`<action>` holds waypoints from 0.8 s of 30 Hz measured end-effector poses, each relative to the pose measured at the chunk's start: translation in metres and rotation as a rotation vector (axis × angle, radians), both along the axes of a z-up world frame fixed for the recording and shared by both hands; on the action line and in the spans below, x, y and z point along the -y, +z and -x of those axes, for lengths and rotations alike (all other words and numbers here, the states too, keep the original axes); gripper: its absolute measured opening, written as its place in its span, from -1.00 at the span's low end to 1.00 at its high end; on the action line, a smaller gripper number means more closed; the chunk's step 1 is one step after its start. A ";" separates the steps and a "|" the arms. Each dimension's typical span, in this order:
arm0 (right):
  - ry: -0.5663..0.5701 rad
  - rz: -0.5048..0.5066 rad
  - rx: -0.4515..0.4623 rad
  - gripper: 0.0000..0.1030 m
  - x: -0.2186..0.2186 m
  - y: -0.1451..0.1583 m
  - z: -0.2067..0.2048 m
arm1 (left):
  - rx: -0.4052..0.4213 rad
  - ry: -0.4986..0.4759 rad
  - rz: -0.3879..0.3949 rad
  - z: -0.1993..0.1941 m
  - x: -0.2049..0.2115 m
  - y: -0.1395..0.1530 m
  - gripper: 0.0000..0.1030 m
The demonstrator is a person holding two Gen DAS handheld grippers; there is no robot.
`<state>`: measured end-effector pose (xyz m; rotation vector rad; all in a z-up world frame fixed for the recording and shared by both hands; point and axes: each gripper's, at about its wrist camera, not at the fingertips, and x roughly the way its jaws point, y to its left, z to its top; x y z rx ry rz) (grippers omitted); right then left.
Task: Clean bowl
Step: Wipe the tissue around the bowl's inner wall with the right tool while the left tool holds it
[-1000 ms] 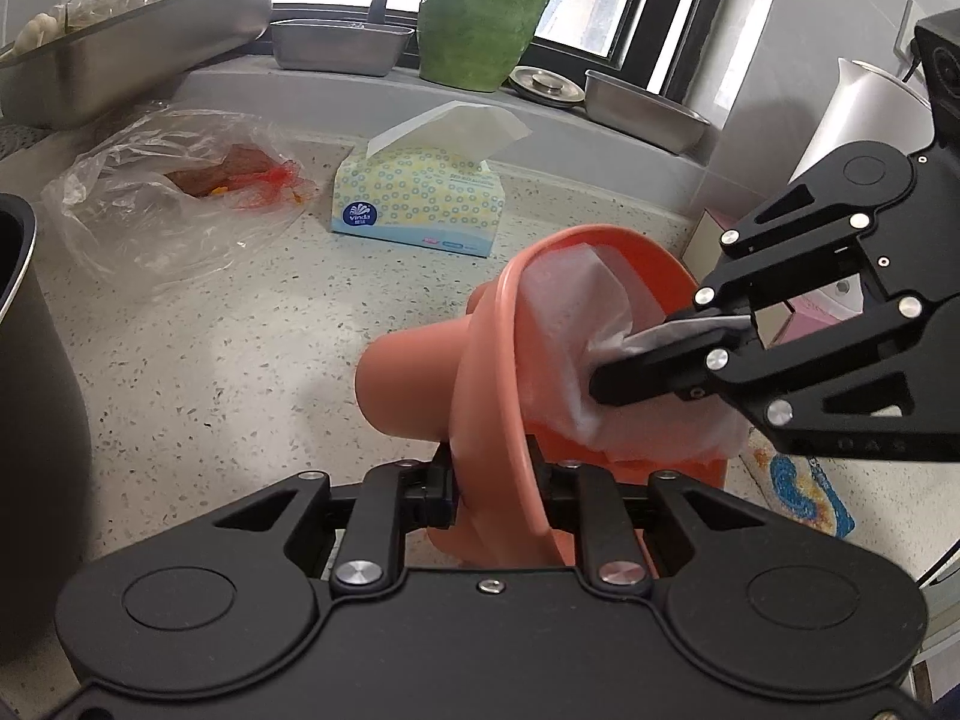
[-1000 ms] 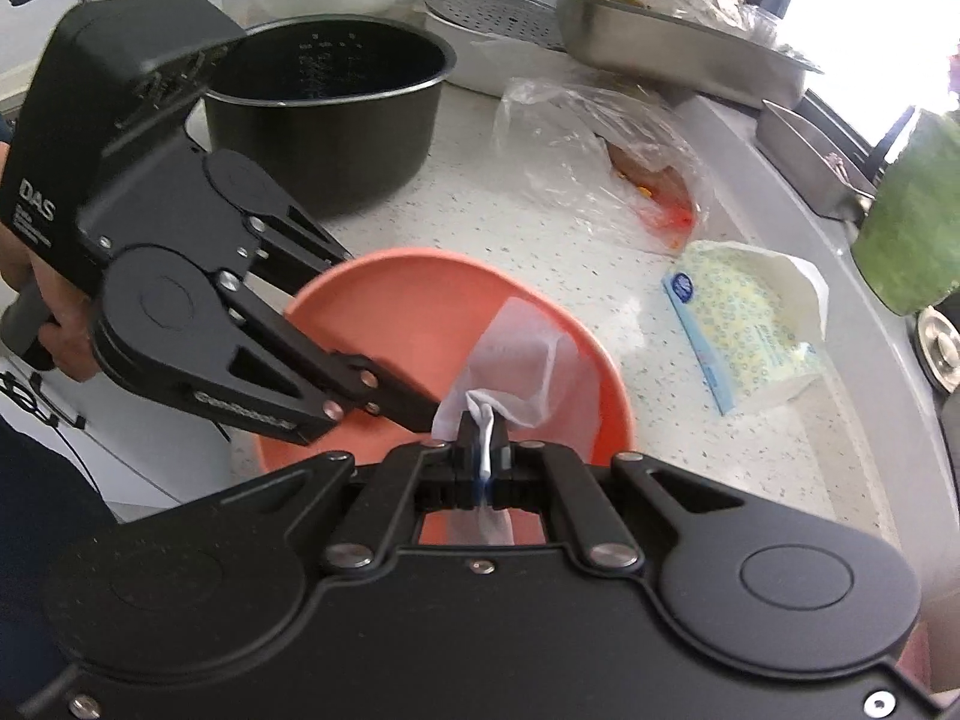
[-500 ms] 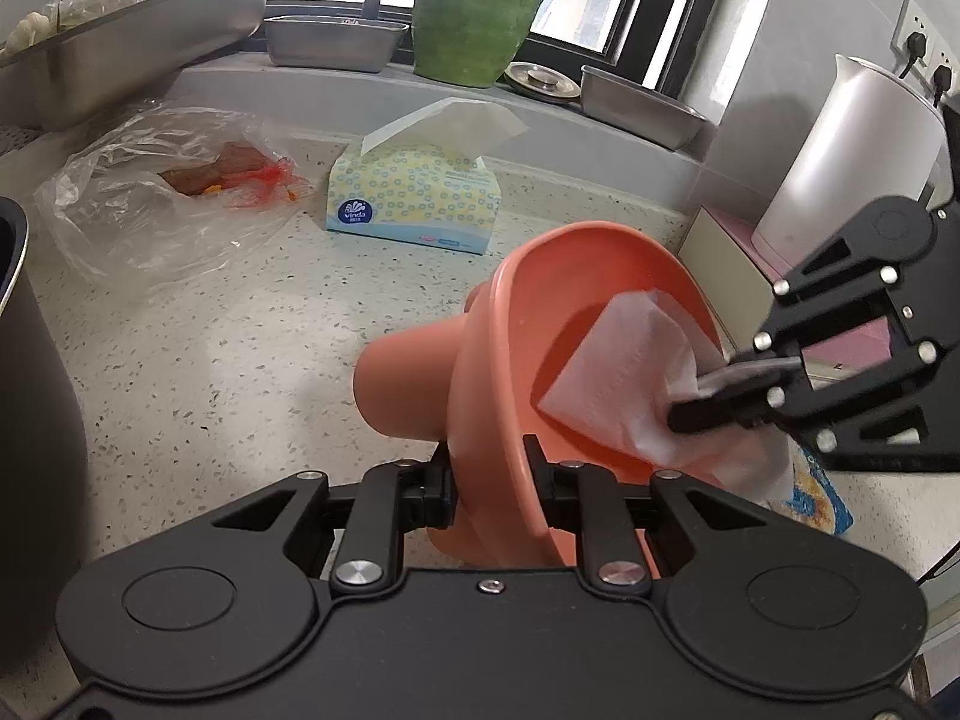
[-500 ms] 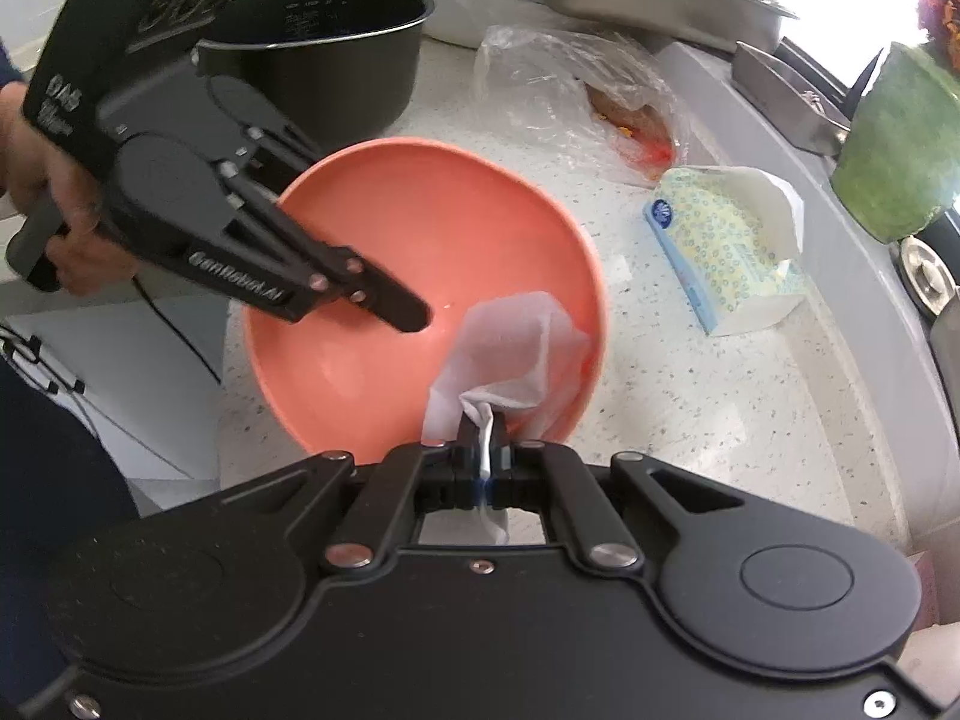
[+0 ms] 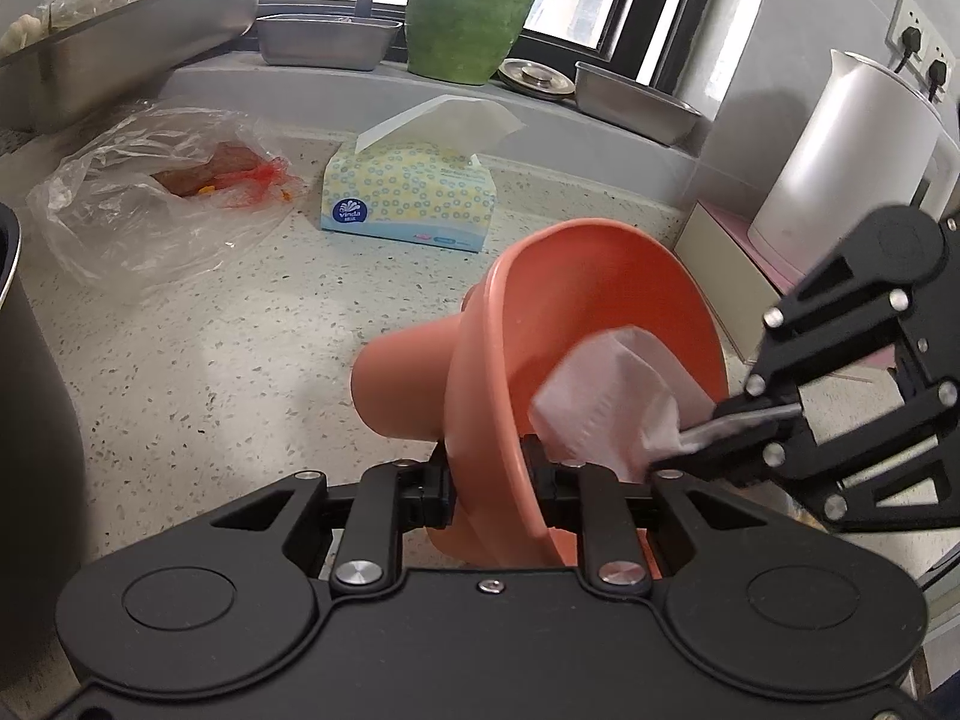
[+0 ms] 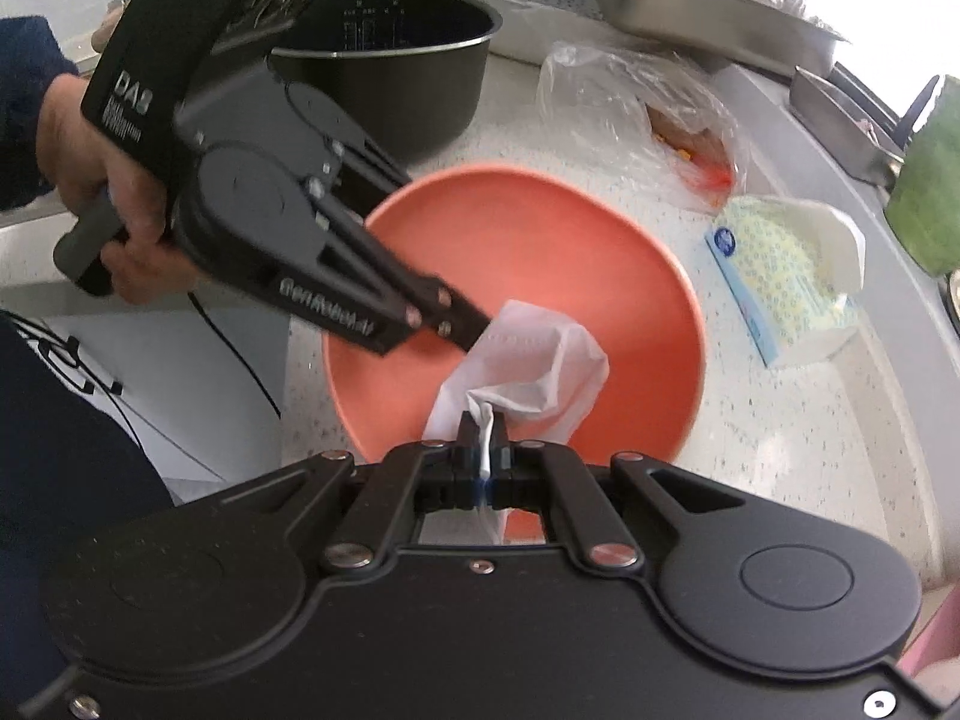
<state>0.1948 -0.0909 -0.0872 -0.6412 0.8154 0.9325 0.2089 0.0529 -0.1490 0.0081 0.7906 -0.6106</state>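
Observation:
A salmon-pink bowl (image 5: 600, 312) with a round foot is held tilted on its side above the counter. My left gripper (image 5: 489, 486) is shut on the bowl's near rim. In the right wrist view the bowl (image 6: 540, 252) faces me, with the left gripper (image 6: 462, 330) clamped on its rim. My right gripper (image 6: 485, 450) is shut on a white tissue (image 6: 528, 372) pressed against the bowl's lower inner wall. In the left wrist view the tissue (image 5: 606, 408) lies low inside the bowl, with the right gripper (image 5: 678, 462) coming in from the right.
A tissue box (image 5: 408, 198) and a clear plastic bag (image 5: 156, 204) lie on the speckled counter (image 5: 240, 348). A dark pot (image 6: 396, 60) stands at the left. Steel trays (image 5: 120, 30), a green pot (image 5: 474, 0) and a white kettle (image 5: 852, 156) line the back.
My right gripper has drawn the tissue from deep in the bowl down towards its lower near rim. The left gripper keeps its hold; the bowl has tilted slightly.

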 end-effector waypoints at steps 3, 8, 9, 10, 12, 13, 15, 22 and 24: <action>0.009 -0.004 0.020 -0.96 -0.008 0.004 -0.005 | -0.001 -0.001 0.001 0.000 0.000 0.000 -0.59; 0.014 -0.023 0.034 -0.96 -0.018 0.008 -0.014 | -0.002 0.001 0.002 -0.001 0.000 -0.001 -0.58; 0.018 -0.022 0.042 -0.96 -0.019 0.010 -0.016 | -0.002 0.004 0.001 -0.001 0.000 -0.001 -0.57; 0.019 -0.021 0.046 -0.96 -0.020 0.010 -0.016 | -0.002 0.007 0.000 -0.001 0.000 -0.001 -0.56; 0.019 -0.012 0.056 -0.96 -0.020 0.010 -0.021 | -0.005 0.009 0.002 -0.002 0.000 -0.001 -0.55; 0.017 -0.006 0.058 -0.96 -0.019 0.010 -0.023 | -0.007 0.009 0.002 -0.002 0.000 -0.001 -0.55; 0.008 0.008 0.065 -0.96 -0.017 0.009 -0.026 | -0.010 0.008 0.003 -0.003 0.000 -0.001 -0.55; -0.033 0.020 0.066 -0.96 -0.001 0.008 -0.032 | -0.014 0.005 0.006 -0.004 -0.001 -0.001 -0.54; -0.039 0.022 0.063 -0.96 0.003 0.007 -0.031 | -0.015 0.005 0.006 -0.004 -0.001 -0.001 -0.54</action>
